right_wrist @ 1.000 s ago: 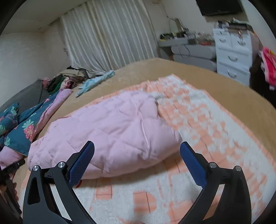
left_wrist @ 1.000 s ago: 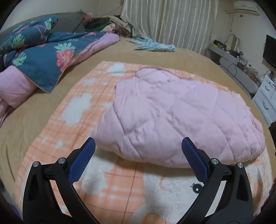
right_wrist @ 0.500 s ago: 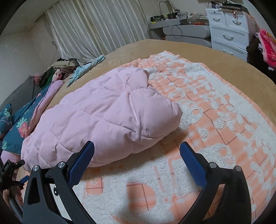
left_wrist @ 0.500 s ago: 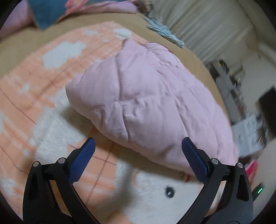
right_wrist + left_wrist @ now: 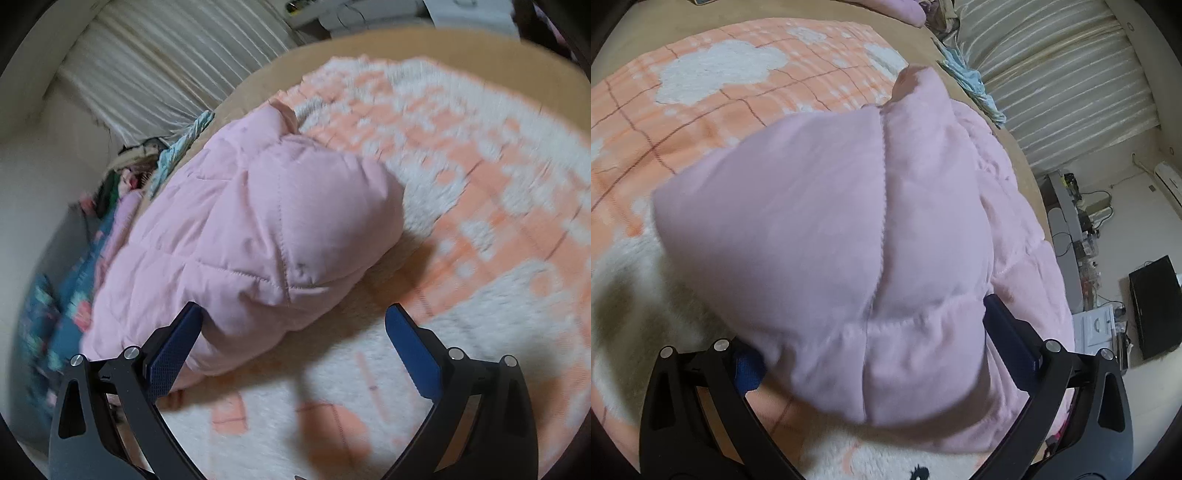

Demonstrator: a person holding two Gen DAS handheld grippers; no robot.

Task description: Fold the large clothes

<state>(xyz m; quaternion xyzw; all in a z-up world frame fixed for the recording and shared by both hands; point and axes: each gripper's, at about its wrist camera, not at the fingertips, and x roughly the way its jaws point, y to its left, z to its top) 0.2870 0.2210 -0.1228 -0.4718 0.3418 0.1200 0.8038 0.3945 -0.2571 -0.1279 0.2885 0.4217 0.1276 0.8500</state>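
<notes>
A puffy pink quilted jacket [image 5: 849, 229] lies bundled on an orange and white fleece blanket [image 5: 713, 77]. My left gripper [image 5: 875, 343] is open, its jaws wide on either side of the jacket's near corner, which fills the gap and hides most of the left pad. In the right wrist view the jacket [image 5: 251, 236] lies up and left, and my right gripper [image 5: 291, 350] is open at its near right end. Its left pad [image 5: 173, 350] touches the jacket's edge; its right pad is over bare blanket [image 5: 461, 206].
The blanket covers a tan bed [image 5: 639, 40]. A light blue garment [image 5: 971, 85] lies near the striped curtain [image 5: 1063, 77]. A floral blue quilt [image 5: 62, 306] and a clothes pile [image 5: 136, 166] lie at the left. A desk and drawers [image 5: 1097, 325] stand beyond the bed.
Both grippers have moved in close to the jacket. The left one has pushed forward so the jacket's corner sits between its jaws. The right one has dropped and tilted toward the jacket's right end.
</notes>
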